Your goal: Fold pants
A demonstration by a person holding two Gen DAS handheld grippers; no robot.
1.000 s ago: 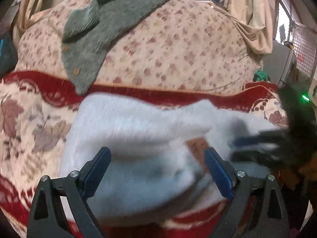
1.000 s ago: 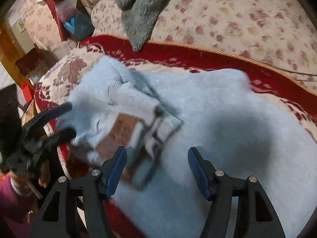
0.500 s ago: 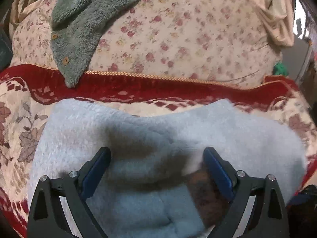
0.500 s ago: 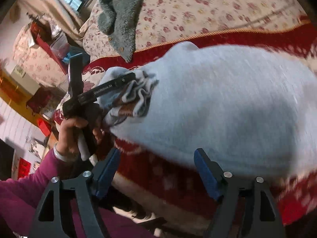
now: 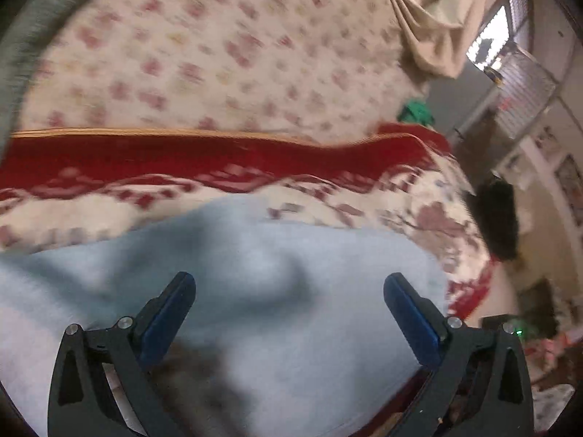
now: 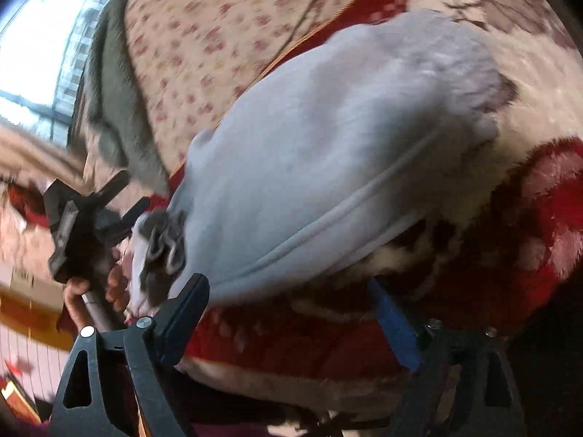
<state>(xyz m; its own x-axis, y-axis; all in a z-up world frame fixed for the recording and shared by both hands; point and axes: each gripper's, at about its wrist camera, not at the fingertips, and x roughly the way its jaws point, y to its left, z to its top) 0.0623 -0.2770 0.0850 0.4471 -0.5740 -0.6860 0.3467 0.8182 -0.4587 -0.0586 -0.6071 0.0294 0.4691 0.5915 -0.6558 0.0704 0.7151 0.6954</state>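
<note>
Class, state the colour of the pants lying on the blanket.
Pale blue pants, clearest in the right wrist view.

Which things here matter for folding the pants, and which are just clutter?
For the job:
- light blue pants
- left tool, opening, not gripping
- right tool, opening, not gripping
- red patterned blanket underneath

Lying about:
- grey fleece garment
- floral cover
- green item

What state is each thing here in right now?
pants: bunched in a folded heap on the blanket, ungripped
left gripper: fingers opening wide over the pants
right gripper: fingers opening, nothing between them
grey garment: draped over the floral cushion
</note>
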